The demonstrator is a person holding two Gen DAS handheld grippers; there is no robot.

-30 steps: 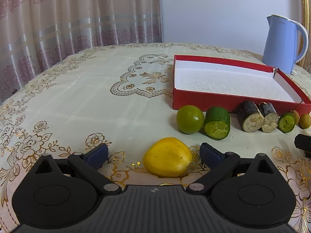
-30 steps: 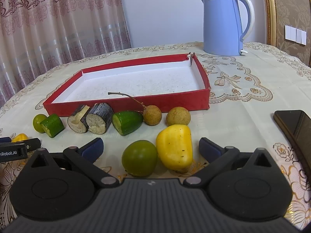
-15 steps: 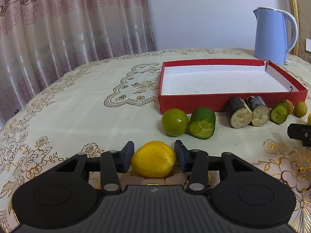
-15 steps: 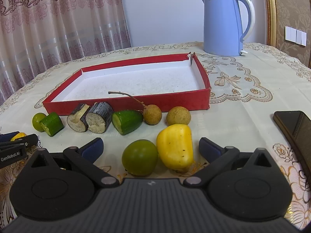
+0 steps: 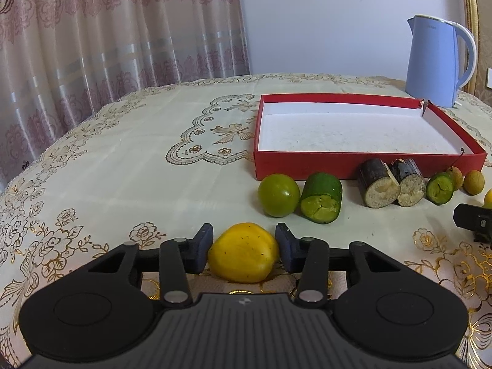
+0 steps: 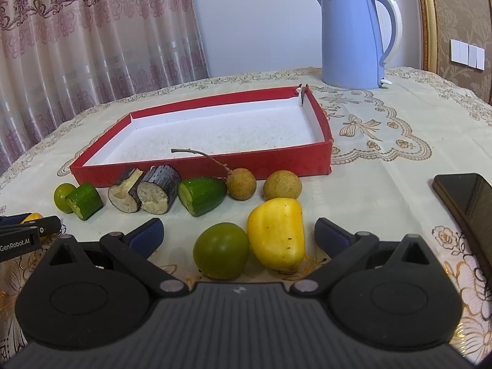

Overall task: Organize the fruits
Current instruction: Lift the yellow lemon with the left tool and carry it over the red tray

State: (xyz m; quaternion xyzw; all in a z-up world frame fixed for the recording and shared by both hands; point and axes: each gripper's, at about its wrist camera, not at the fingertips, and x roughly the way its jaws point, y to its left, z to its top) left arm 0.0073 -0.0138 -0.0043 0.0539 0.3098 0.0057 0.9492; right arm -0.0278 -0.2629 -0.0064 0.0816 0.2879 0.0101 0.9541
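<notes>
Having closed from wide, left gripper (image 5: 244, 247) clamps yellow fruit (image 5: 243, 252), ready for tray (image 5: 307, 166); right gripper (image 6: 239, 233) apart.

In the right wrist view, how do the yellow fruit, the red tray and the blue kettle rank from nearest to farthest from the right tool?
1. Yellow fruit: between the open fingers of the right tool.
2. Red tray: middle of the table.
3. Blue kettle: far back, right.

Fruit row (image 5: 321, 198) fronts red box (image 5: 369, 164) (tablecloth (image 5: 123, 166) left open)
</notes>
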